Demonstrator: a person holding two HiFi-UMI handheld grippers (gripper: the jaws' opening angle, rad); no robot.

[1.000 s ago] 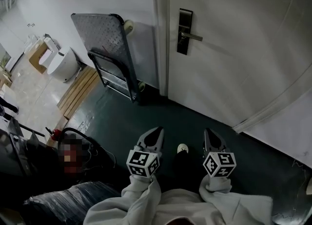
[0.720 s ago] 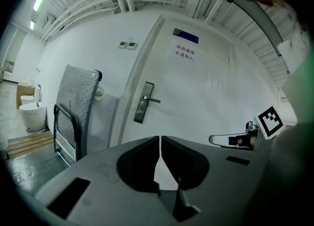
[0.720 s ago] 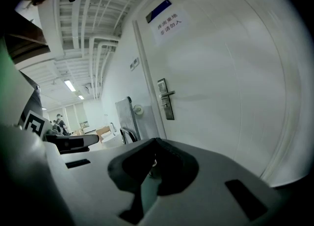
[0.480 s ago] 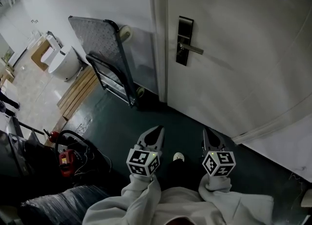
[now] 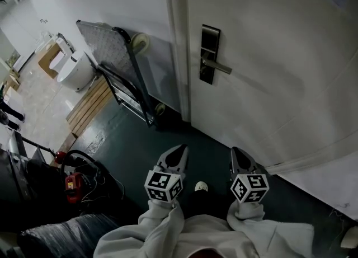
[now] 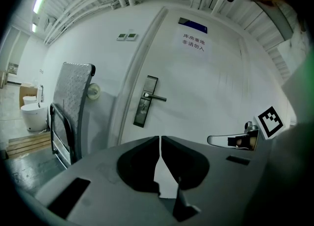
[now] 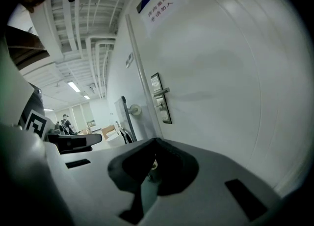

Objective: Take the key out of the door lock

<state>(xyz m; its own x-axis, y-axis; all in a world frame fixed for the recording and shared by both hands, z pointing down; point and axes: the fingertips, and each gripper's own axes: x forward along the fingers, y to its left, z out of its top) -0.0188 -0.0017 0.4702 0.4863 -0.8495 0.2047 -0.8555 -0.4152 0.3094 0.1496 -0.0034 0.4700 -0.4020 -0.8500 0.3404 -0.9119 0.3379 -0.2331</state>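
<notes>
Dark green floor (image 5: 128,134), smooth white door (image 5: 268,55). Left gripper (image 5: 179,150) and right gripper (image 5: 237,151) are held low, both with jaws pressed together and empty. The dark rectangular lock plate (image 5: 208,54) with its metal lever handle (image 5: 218,67) sits ahead of and above both, well apart from them – key too small to make out. Only the gripper views show the printed notice (image 6: 195,41) higher up the door. A folded trolley (image 5: 112,50) with a dimpled metal deck leans left of the left gripper.
</notes>
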